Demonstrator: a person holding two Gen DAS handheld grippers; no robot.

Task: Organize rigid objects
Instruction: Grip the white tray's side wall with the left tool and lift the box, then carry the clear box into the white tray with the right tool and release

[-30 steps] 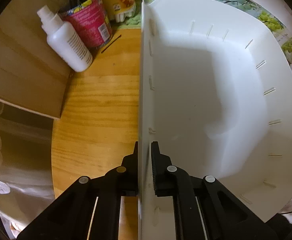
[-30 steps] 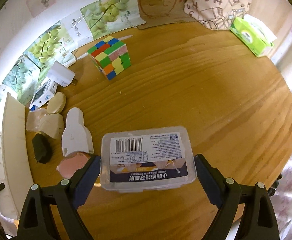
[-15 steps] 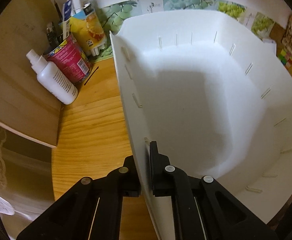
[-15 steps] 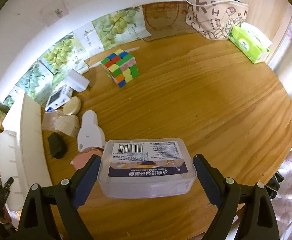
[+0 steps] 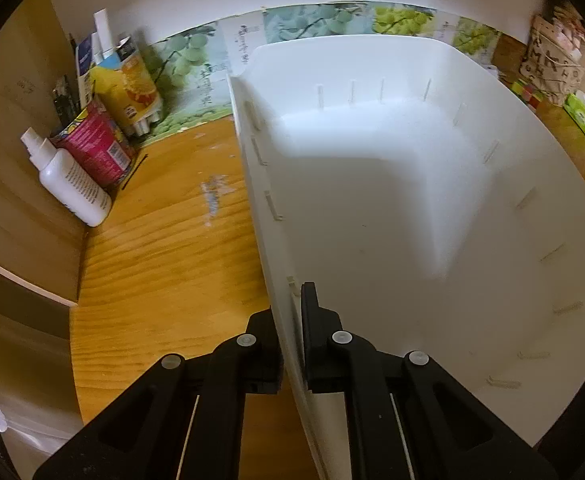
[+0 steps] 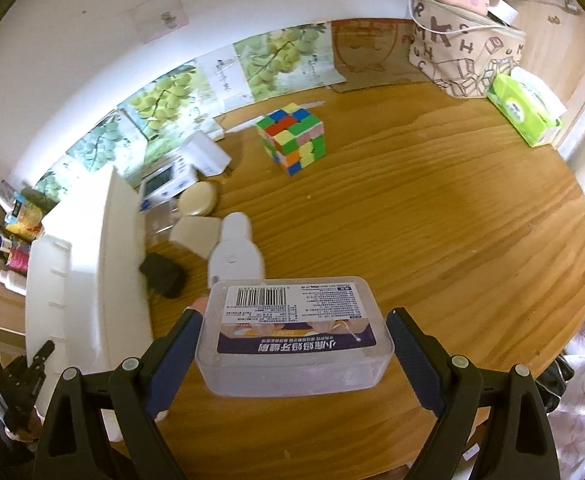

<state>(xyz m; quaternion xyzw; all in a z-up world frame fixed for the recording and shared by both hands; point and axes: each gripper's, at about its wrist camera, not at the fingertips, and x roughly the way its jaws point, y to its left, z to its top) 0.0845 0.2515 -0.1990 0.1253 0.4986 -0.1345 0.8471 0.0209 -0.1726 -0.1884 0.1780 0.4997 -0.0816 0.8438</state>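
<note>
**White bin pinched at its rim**

The left gripper clamps the near wall of the white bin, tilted above the wooden table. Left of the bin stand a white spray bottle and a red can.

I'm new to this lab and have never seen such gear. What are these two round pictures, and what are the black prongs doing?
No robot here: a person holds a two-fingered claw in each hand, each with a fisheye camera looking along its fingers. In the left picture, the left claw pinches the wall of a big white plastic bin. In the right picture, the right claw grips a clear plastic box with a barcode label above the wooden table, where a multicoloured puzzle cube sits.
</note>
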